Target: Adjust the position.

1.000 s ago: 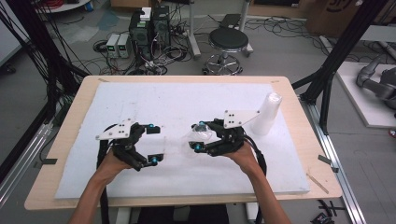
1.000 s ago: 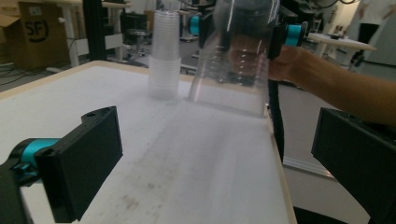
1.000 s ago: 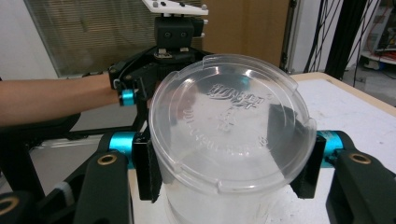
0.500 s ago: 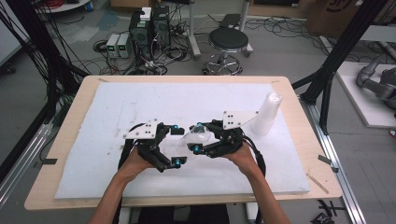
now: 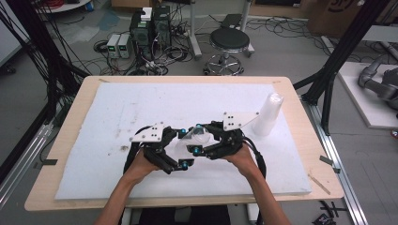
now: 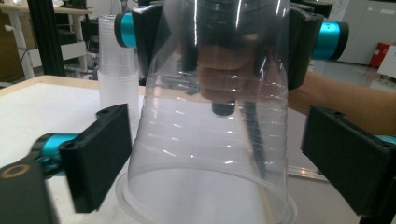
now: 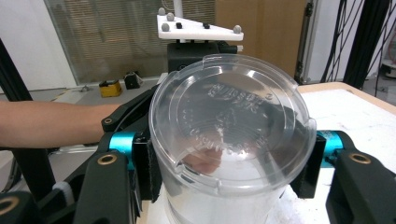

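In the left gripper view the upside-down clear plastic cup (image 6: 210,140) is cut off at the top and bottom edges and hides much of the far black gripper (image 6: 224,42) behind it, whose holding hand (image 6: 224,79) shows blurred through the wall.

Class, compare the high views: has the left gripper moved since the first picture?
Yes. The left gripper slid rightward toward the clear cup and cup stack; its jaws have just been closing around the cup.
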